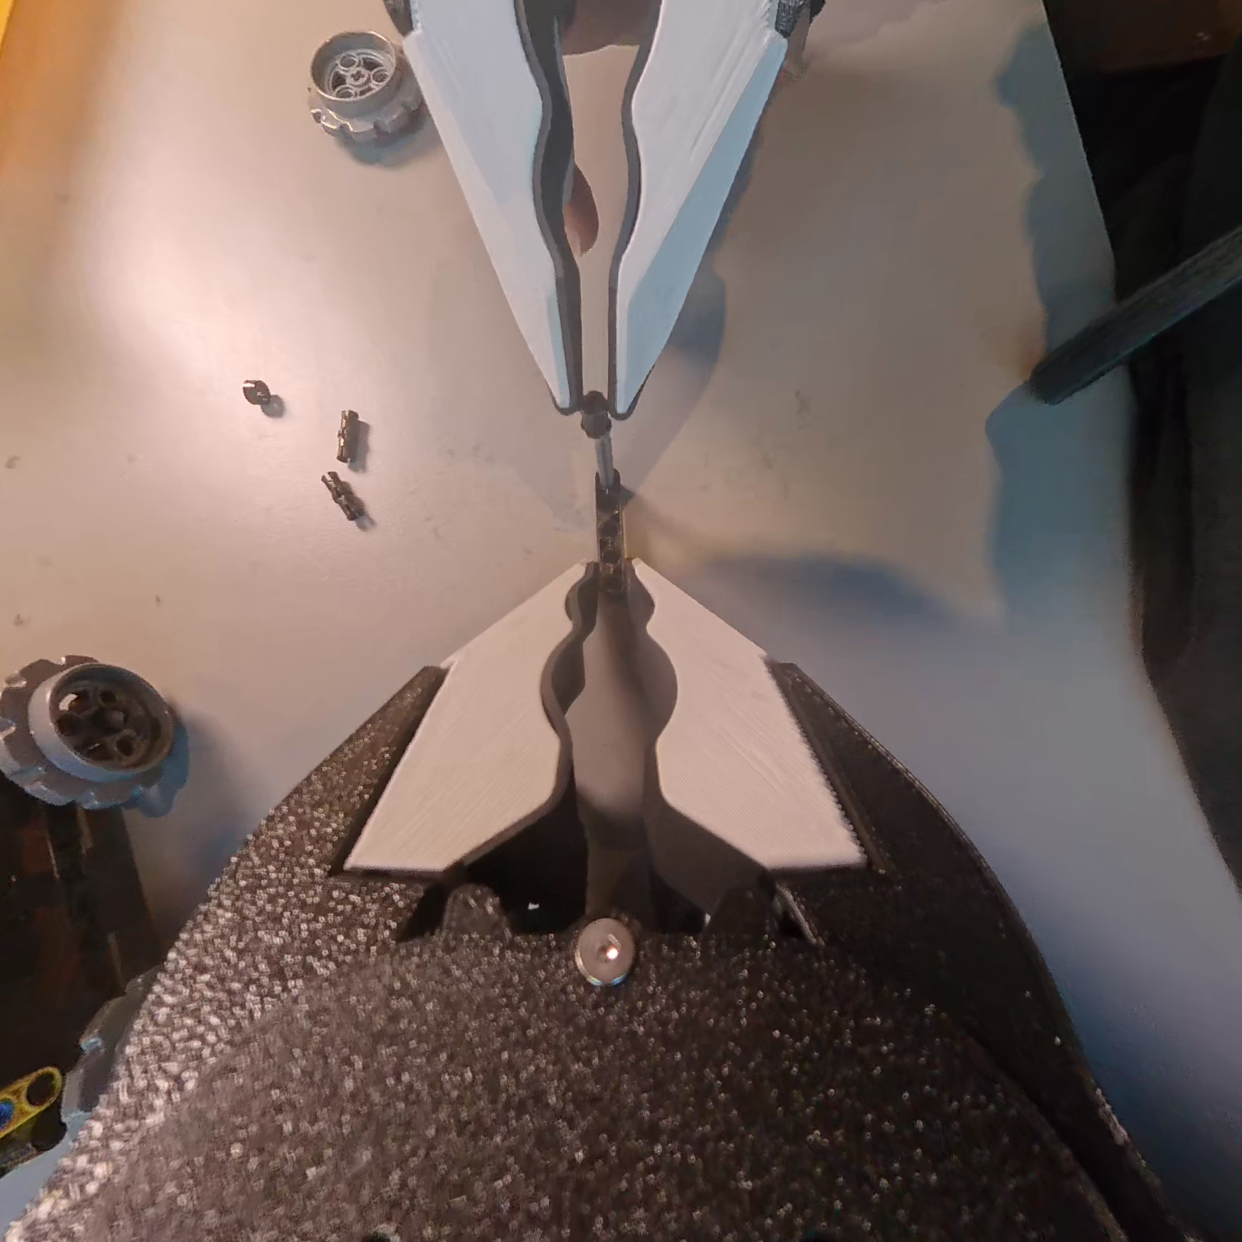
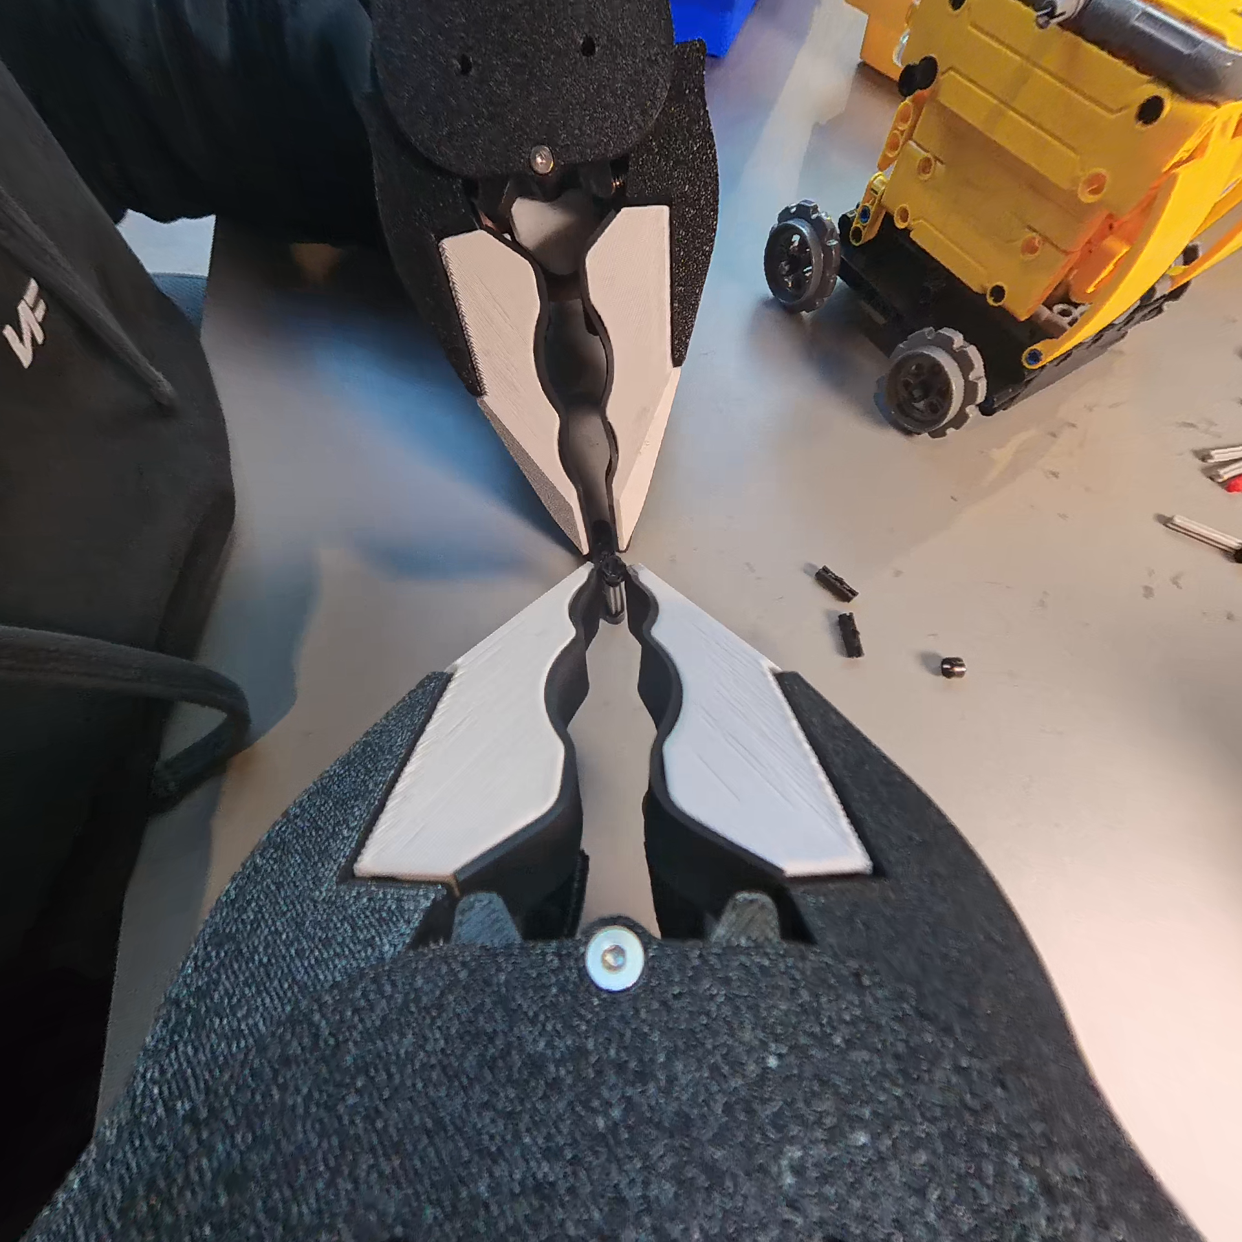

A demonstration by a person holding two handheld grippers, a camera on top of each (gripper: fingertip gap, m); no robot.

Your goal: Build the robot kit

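The left gripper (image 1: 611, 571) is closed on a short black perforated plastic beam (image 1: 610, 531), whose free end points toward 12 o'clock in the left wrist view. A thin grey metal-look axle (image 1: 605, 451) runs from that end of the beam to a small black plastic connector (image 1: 594, 411), which is pinched between the tips of the right gripper (image 1: 594, 405); the right gripper reaches in from 12 o'clock, tip to tip with the left one. In the right wrist view the right gripper (image 2: 610, 583) is clamped on the same connector and axle, with the left gripper (image 2: 603, 543) meeting it from 12 o'clock. All this is above a pale grey tabletop (image 1: 201, 282). At about 9 o'clock from the beam lie three small black plastic pins (image 1: 346, 464). A loose grey wheel with a toothed tyre (image 1: 363, 91) rests at 11 o'clock. In the right wrist view a yellow and black toy brick vehicle (image 2: 1021, 201) stands at 1 o'clock.
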